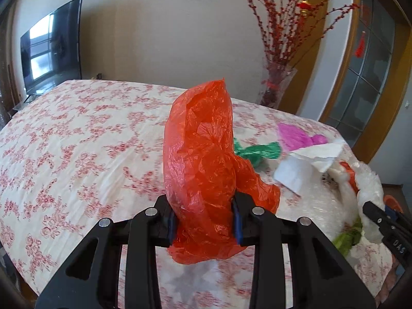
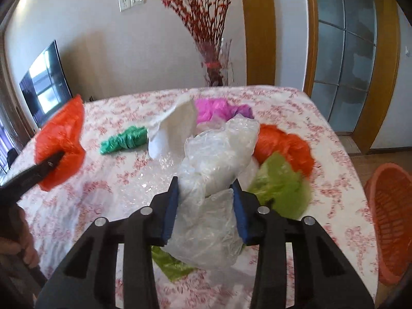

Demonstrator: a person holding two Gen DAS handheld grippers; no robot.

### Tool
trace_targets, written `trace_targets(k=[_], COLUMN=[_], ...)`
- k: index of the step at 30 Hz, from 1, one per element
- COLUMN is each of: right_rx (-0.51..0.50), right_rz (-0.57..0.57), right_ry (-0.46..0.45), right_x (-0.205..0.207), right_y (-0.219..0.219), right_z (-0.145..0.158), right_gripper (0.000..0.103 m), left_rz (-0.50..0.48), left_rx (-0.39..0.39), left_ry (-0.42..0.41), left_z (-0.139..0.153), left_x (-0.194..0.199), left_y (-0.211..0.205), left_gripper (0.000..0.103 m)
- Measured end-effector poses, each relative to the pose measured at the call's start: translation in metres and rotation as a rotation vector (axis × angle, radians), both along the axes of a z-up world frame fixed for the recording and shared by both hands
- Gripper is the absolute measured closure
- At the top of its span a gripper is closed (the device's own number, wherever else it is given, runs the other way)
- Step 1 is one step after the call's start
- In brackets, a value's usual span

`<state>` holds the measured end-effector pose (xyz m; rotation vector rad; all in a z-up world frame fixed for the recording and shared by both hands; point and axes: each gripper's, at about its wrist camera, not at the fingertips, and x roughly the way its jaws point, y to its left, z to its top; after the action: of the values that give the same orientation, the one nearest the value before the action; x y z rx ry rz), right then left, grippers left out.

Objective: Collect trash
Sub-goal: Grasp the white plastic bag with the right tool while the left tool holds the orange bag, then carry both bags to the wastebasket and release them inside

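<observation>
My left gripper (image 1: 204,219) is shut on a crumpled orange plastic bag (image 1: 203,159) and holds it above the floral tablecloth (image 1: 77,141). It also shows at the left of the right wrist view (image 2: 60,141). My right gripper (image 2: 206,206) is shut on a clear plastic bag (image 2: 216,170), lifted a little off the table. Loose on the table lie a green bag (image 2: 125,140), a white paper (image 2: 175,126), a pink bag (image 2: 219,108), another orange bag (image 2: 283,144) and a light green bag (image 2: 280,182).
An orange plastic basket (image 2: 391,219) stands on the floor past the table's right edge. A vase of red branches (image 2: 215,61) stands behind the table. A television (image 1: 51,43) is at the far left. A glass door (image 2: 342,51) is at the right.
</observation>
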<state>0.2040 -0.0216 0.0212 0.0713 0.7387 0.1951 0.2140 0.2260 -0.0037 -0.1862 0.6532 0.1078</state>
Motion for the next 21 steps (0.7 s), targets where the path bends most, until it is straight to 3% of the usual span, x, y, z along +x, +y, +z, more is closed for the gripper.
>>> trace_targets(k=[7,21], right_rx=[0.006,-0.007], right_rz=[-0.065,-0.259], right_ry=[-0.038,-0.040], right_x=[-0.023,-0.068], right_y=[-0.038,-0.125], right_z=[0.017,0.009], right_gripper=[0.064,0.064], left_rz=[-0.082,-0.301], left_rx=[0.002,-0.010], left_ry=[-0.027,-0.044], left_z=[0.015,0.026], left_x=[-0.008,-0.021], left_y=[-0.039,-0.138], left_gripper=[0.070,0.070])
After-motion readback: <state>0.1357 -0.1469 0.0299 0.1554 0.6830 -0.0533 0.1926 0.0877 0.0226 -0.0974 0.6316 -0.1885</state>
